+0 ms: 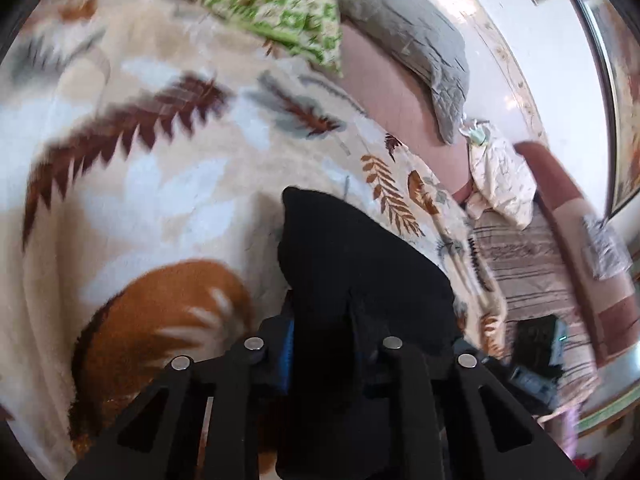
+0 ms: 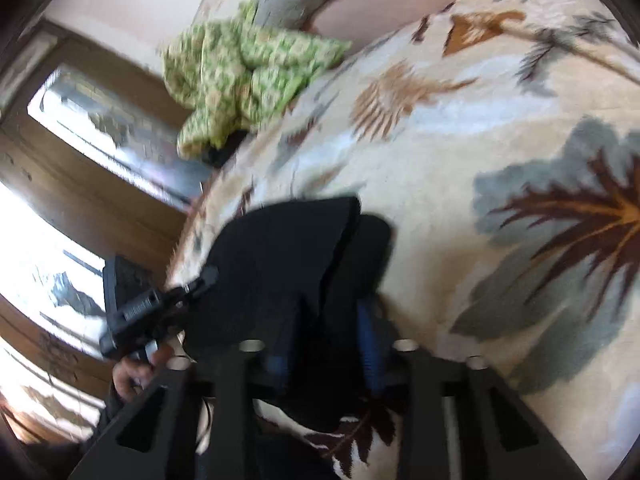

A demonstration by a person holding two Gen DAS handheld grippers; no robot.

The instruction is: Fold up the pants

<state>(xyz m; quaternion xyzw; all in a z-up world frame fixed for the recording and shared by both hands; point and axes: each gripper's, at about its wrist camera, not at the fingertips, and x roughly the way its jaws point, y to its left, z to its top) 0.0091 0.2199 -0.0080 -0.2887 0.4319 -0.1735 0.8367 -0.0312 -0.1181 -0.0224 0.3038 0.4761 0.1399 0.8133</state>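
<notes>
The black pants point(image 1: 352, 264) lie bunched on the leafy blanket point(image 1: 140, 184) on the bed. The left claw point(image 1: 324, 344) and the right claw point(image 2: 324, 344) each pinch black cloth. The fold looks only begun; the pants still need laying flat.

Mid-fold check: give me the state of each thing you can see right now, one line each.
pants: black, bunched, lifted off the blanket, an edge in each gripper.
left gripper: shut on the pants.
right gripper: shut on the pants.
blanket: leaf-patterned, spread over the bed.
green cloth: crumpled at the bed's far edge.
grey pillow: lying flat beside the wall.
</notes>
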